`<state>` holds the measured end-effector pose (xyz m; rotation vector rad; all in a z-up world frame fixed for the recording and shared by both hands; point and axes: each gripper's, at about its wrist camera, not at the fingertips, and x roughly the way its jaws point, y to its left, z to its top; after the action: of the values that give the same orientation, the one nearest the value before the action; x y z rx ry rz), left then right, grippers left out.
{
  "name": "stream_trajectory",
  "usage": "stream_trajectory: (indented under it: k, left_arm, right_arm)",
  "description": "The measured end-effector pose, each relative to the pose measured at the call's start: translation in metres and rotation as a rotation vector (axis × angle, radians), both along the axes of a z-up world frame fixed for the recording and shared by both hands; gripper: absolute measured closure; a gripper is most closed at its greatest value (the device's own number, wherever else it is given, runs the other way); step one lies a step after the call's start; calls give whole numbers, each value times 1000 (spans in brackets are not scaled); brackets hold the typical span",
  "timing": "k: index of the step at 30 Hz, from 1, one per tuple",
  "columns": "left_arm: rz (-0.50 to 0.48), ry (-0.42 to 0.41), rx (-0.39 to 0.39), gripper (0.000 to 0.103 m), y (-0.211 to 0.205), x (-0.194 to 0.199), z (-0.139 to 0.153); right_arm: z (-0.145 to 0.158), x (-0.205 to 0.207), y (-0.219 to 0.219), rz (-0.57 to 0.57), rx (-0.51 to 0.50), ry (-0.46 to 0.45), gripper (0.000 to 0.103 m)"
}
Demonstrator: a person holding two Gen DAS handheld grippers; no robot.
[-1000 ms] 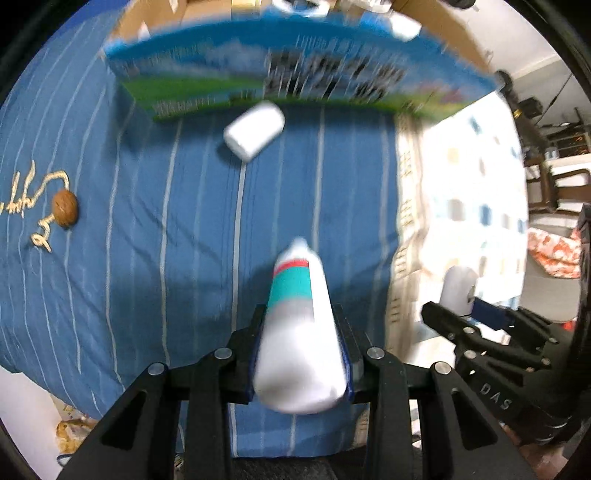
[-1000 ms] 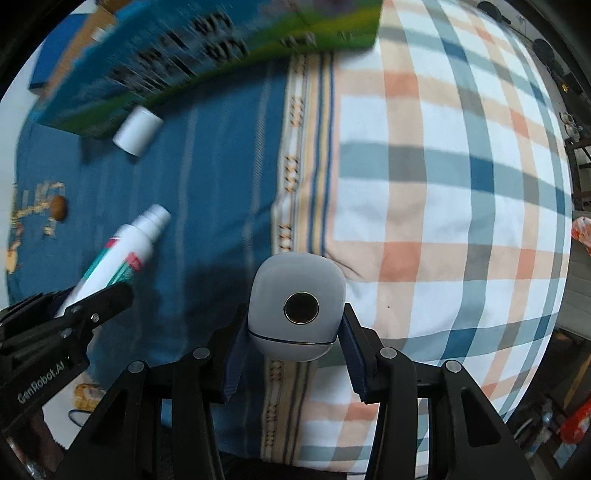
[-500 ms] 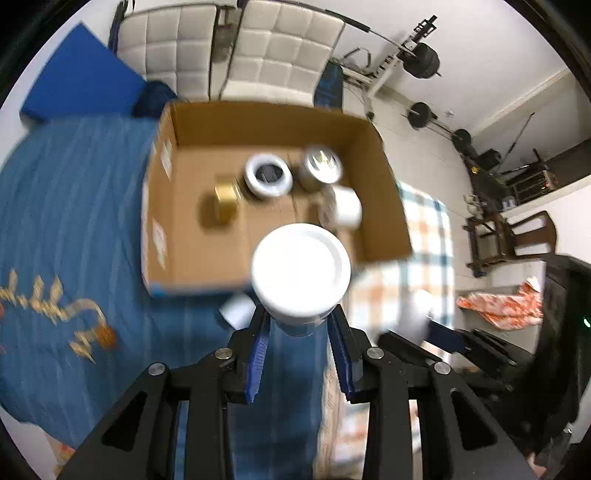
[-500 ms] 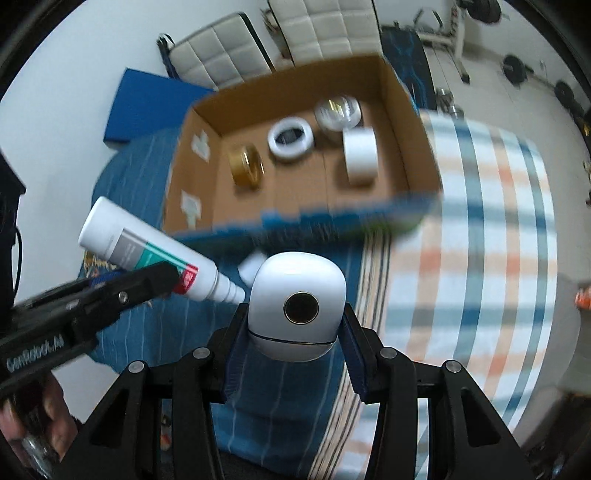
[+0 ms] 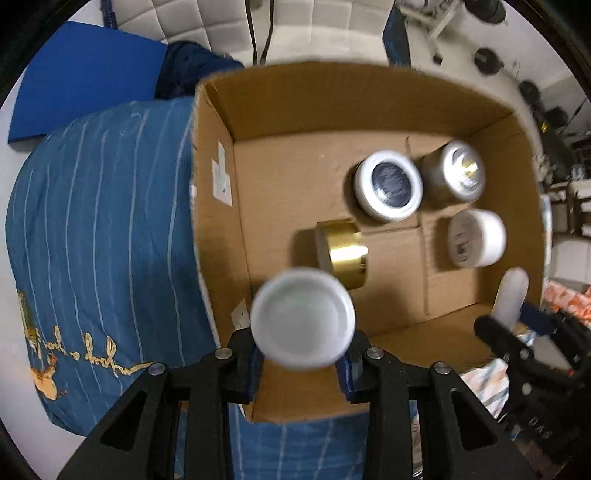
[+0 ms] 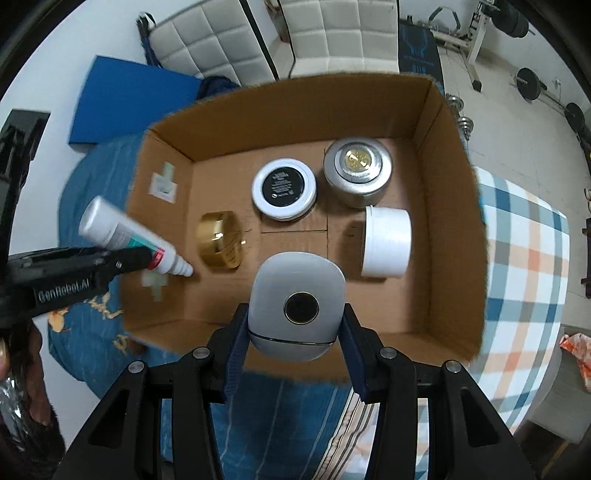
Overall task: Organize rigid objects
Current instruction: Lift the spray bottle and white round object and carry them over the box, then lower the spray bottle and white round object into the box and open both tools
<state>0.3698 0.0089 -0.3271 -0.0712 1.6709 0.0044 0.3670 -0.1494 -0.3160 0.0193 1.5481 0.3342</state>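
Bedspread: blue striped cover [image 5: 99,221] lay at the left, with gold embroidery near its lower edge.
Left hand-held gripper: the left hand-held gripper [image 5: 301,354] was clamped tight on a white tube [image 6: 125,236], nozzle down, over the box's left wall.
Box: an open cardboard box [image 6: 454,206] sat on the bed, holding a gold lid [image 6: 221,240], a black-topped white jar [image 6: 283,189], a silver tin [image 6: 356,171] and a white tub [image 6: 386,242] on its side.
Right hand-held gripper: the right hand-held gripper [image 6: 295,332] pinched a rounded grey case [image 6: 297,295], jaws partly apart around it, above the box's near half.
Risk, left: the tube looked likely to catch the cardboard wall or land on the gold lid if released there.
Risk, right: the grey case, let go from that height, could knock the white tub rolling; the two grippers were near enough to collide.
Surface: a soft bed, so the box might tip under a push.
Room: checked blanket [image 6: 524,266] at right; padded white chairs [image 6: 332,33] and weights [image 6: 530,83] beyond.
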Motion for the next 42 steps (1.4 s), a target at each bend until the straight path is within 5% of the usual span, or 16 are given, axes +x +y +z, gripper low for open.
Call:
stream_trajectory:
  k: [3,13,25,29,33,37,41,42]
  left_arm:
    - [-15,64,10,74,-4,4,-24]
    - [5,70,54,74,2,37,-41]
    - [55,60,40,72,21,45,-38]
    - [83,8,32,62,28,28,-20]
    - [75,-33,45,51,26,8,-4]
    - [84,-94,34,44,21,-10,12]
    - [87,-154,45,14,10,-20,31]
    - [82,-172,52,14,8,-25,37]
  right_arm:
    - [-29,10,6,17,-25,54,54]
    - [-84,33,18,22,-91,144,54]
    - [-100,45,31,4,-99,167,52]
    - [-88,38,21,-11,-88,152,31]
    - [-70,29,16,-22,-88,124,29]
    - [-48,17,7,-36,-92,81,16]
    - [-27,1,0,-34,-117,26,4]
    - [-22,-1,-2,-35,-115,15,1]
